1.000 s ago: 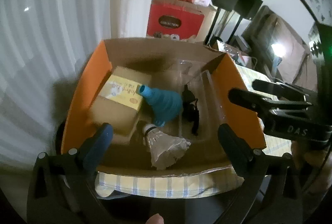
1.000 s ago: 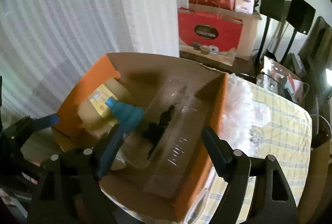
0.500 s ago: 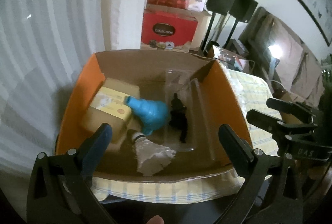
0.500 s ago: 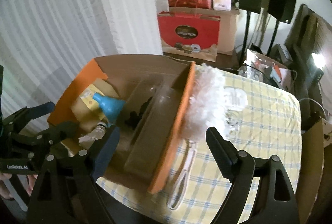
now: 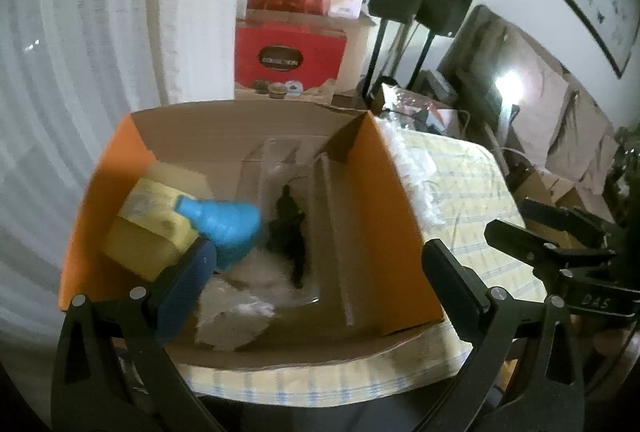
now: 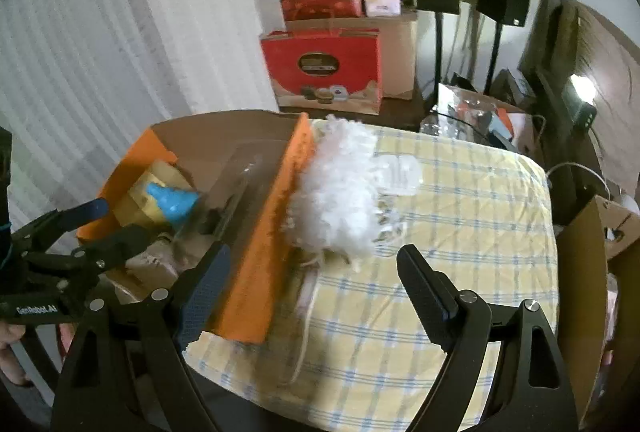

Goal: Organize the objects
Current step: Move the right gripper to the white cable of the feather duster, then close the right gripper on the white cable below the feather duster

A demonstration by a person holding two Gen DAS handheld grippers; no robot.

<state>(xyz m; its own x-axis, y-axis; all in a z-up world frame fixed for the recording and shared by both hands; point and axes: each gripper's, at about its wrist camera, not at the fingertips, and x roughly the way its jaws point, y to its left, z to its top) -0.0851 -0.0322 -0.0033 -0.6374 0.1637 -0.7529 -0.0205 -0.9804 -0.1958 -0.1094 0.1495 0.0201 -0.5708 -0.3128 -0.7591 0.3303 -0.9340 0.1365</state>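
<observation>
An orange cardboard box [image 5: 100, 200] stands on the checked tablecloth [image 6: 460, 232]. It holds a yellow carton [image 5: 148, 228], a blue funnel [image 5: 228, 224], a white shuttlecock [image 5: 236, 308] and a black item in a clear plastic pack [image 5: 292, 228]. My left gripper [image 5: 318, 268] hovers open over the box's near edge, holding nothing. Outside the box's right wall [image 6: 264, 232] a fluffy white duster [image 6: 340, 192] lies on the cloth, its handle [image 6: 308, 316] pointing toward me. Just short of it my right gripper [image 6: 314, 272] stands open and empty.
A clear plastic piece [image 6: 400, 172] lies beyond the duster. Red gift boxes [image 6: 324, 72], black speaker stands [image 6: 440, 32] and white curtains [image 6: 100, 52] are behind the table. A brown carton [image 6: 592, 272] stands at the table's right edge.
Both grippers have drawn back from the box. The right wrist view has swung right, bringing the white duster and the tablecloth into view. Nothing was picked up.
</observation>
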